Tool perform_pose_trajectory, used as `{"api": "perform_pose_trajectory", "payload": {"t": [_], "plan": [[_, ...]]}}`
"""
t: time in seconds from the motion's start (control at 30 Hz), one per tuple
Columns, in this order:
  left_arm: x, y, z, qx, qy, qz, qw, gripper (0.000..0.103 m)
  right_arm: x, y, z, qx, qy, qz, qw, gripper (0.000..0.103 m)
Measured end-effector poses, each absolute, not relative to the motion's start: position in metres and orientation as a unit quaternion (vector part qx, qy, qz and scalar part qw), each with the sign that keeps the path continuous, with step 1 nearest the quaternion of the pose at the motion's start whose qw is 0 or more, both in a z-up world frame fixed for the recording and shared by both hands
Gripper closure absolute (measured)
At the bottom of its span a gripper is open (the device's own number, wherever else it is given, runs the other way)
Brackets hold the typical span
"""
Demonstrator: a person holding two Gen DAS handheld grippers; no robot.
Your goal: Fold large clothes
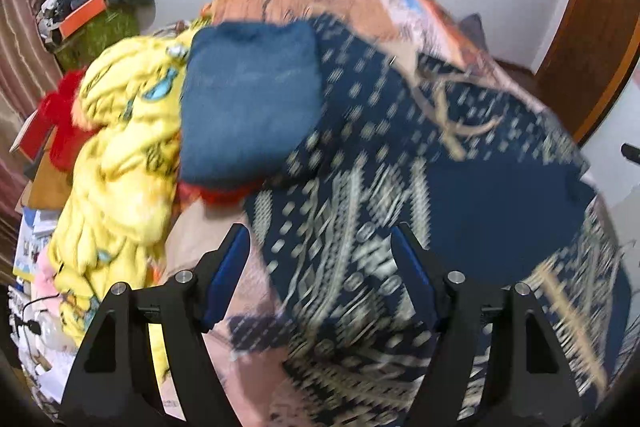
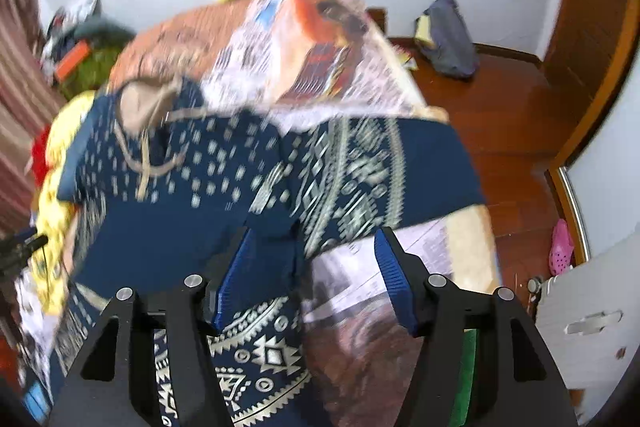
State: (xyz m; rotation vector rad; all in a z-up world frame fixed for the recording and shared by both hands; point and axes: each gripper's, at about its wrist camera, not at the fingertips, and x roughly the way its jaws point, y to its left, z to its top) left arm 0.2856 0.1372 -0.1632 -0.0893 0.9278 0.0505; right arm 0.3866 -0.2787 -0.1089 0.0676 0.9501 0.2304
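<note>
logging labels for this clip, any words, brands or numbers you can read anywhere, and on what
None can be read.
Printed bedspread: picture panels and rows of marks, too blurred.
Papers stacked beside the bed: print too small.
Navy patterned garment: shapes only, no lettering.

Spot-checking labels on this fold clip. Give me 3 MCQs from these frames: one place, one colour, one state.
1. Where does the plain blue folded item lie relative to the yellow printed fabric in the left wrist view?
A. Right of it
B. Left of it
C. On the floor

2. What is the ground colour of the patterned garment spread on the bed?
A. Red
B. Navy blue
C. Green

3. How does the right gripper stand?
A. Shut on the garment
B. Open, nothing pinched
C. Shut on the yellow fabric

Answers:
1 A: the blue item sits just right of the yellow heap.
2 B: navy with a cream pattern.
3 B: its fingers stand apart above the cloth.
</note>
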Motion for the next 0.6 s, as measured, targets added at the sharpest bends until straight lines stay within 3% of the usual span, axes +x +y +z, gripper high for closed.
{"api": "perform_pose_trajectory", "payload": {"t": [0.07, 0.27, 0.6], "plan": [[0.299, 0.132, -0.157, -0.051, 0.436, 0.011, 0.898, 0.031, 0.389, -0.292, -0.105, 0.051, 0.442, 0.089, 0.891, 0.036], [0.335, 0.091, -0.142, -0.035, 0.418, -0.022, 0.907, 0.031, 0.410, -0.335, -0.123, 0.100, 0.452, 0.029, 0.886, 0.035], [0.371, 0.040, -0.166, -0.036, 0.448, -0.067, 0.891, 0.031, 0.462, -0.367, -0.217, 0.193, 0.543, 0.027, 0.817, 0.035]]}}
